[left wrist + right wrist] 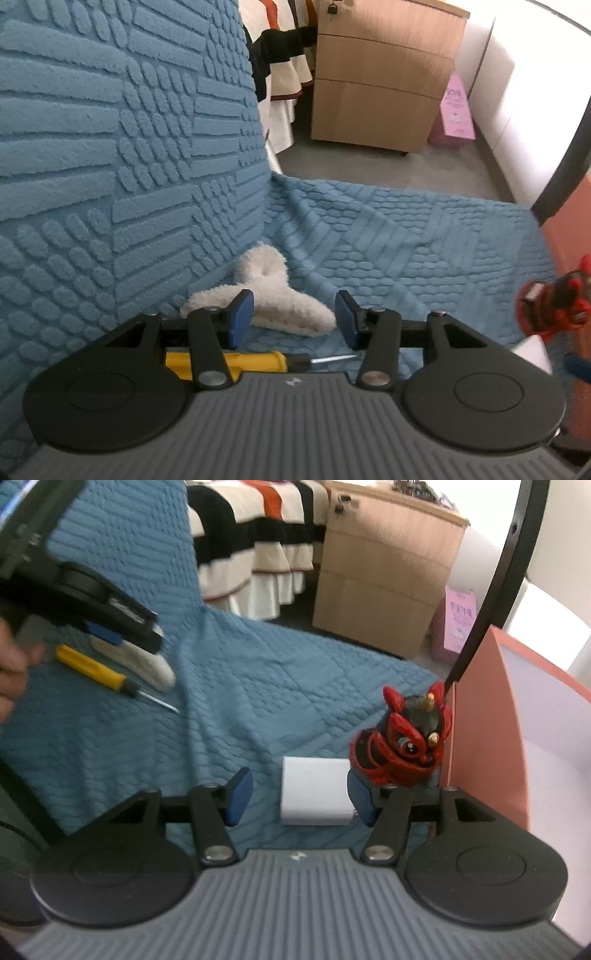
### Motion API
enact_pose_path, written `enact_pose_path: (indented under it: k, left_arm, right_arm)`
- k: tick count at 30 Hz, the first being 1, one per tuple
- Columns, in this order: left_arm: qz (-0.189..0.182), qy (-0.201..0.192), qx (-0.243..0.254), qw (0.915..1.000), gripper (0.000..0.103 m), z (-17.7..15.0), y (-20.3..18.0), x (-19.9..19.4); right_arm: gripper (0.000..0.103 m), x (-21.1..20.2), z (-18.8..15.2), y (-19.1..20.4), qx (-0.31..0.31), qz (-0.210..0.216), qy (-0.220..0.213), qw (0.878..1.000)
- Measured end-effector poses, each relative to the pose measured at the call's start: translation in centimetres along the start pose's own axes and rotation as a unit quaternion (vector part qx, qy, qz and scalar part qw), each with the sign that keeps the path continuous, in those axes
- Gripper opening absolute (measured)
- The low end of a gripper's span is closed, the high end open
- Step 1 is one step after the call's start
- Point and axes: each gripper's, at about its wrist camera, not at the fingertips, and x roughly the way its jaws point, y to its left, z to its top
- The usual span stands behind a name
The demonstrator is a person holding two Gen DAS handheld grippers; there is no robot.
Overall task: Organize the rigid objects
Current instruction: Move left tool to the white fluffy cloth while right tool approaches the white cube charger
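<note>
The blue textured cover (229, 701) carries all task items; it is seen across the centre of both views. An orange-walled box (484, 738) stands at the right edge of the right wrist view.

The red figurine (402, 746) is placed just beside the box wall, right of frame centre. The white block (316, 792) lies between the fingers of the right tongs (299, 797), nearer the right finger; these tongs are spread wide and grip nothing. The block's long axis cannot be determined.

The fluffy white clip (273, 299) lies directly ahead of the left tongs (293, 319), which are likewise spread and empty. Its long axis runs from lower right to upper left.

The yellow screwdriver (236, 363) lies crosswise beneath the left tongs, tip pointing toward frame right. The left tongs are judged nearer to both.
</note>
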Motion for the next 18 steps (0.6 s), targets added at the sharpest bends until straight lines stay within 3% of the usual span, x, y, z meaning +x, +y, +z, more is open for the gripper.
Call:
enact_pose_path:
  k: [9,11,12,13,18]
  left_arm:
    - [0.042,-0.019,0.022,0.9987,0.054,0.7,-0.8,1.8]
    - [0.054,-0.020,0.030,0.9979,0.053,0.7,-1.0,1.9]
    - [0.056,-0.018,0.028,0.9979,0.047,0.8,-0.9,2.1]
    - [0.050,-0.010,0.017,0.9985,0.043,0.8,-0.6,2.2]
    - [0.019,0.016,-0.031,0.9992,0.042,0.4,0.4,2.7]
  right_arm:
    - [0.059,1.4,-0.4,-0.1,0.003,-0.010,0.023,1.000]
    - [0.059,1.5,-0.4,0.0,0.005,-0.006,0.024,1.000]
    - [0.059,1.8,-0.3,0.1,0.002,-0.010,0.025,1.000]
    - [0.059,2.0,-0.3,0.2,-0.002,-0.017,0.026,1.000]
    - [0.060,2.5,-0.2,0.6,-0.012,-0.029,0.025,0.999]
